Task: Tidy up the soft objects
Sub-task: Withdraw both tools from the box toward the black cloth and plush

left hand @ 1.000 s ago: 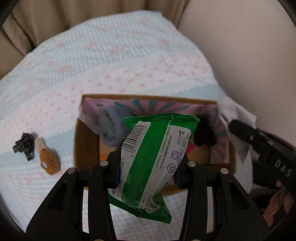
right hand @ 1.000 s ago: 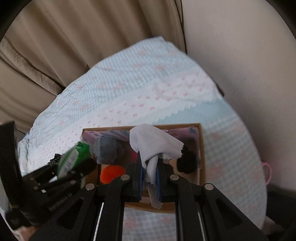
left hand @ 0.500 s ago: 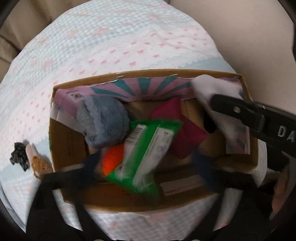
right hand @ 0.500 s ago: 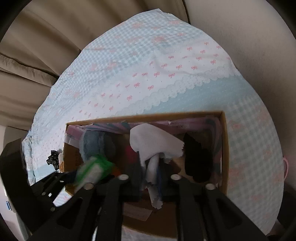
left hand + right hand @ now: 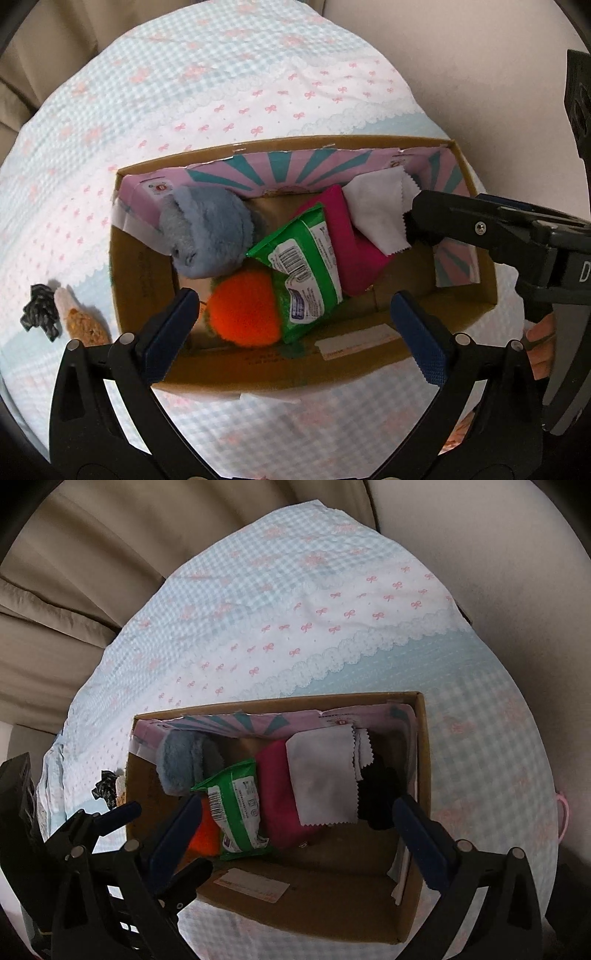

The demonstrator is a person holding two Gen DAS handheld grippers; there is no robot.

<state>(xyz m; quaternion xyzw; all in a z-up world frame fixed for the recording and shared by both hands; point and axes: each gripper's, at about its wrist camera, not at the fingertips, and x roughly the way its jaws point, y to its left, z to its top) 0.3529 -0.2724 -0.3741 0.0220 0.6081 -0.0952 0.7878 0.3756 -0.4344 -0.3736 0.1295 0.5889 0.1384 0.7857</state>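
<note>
Covering the surface is a light-blue gingham cloth (image 5: 303, 602) with pink bows and a lace band; beige curtain (image 5: 74, 576) behind, plain wall (image 5: 480, 55) to the right. Cardboard box (image 5: 369, 142) sits on the cloth, holding a grey plush (image 5: 207, 236), green packet (image 5: 303, 266), orange ball (image 5: 242, 308), magenta pouch (image 5: 275, 782), white cloth (image 5: 321, 775) and something black (image 5: 380, 794). Left gripper (image 5: 295, 325) hangs over the box, jaws wide apart, empty. Right gripper (image 5: 295, 830) likewise spread wide, gripping nothing. Small black and tan bits (image 5: 59, 317) lie outside, left of the box.
</note>
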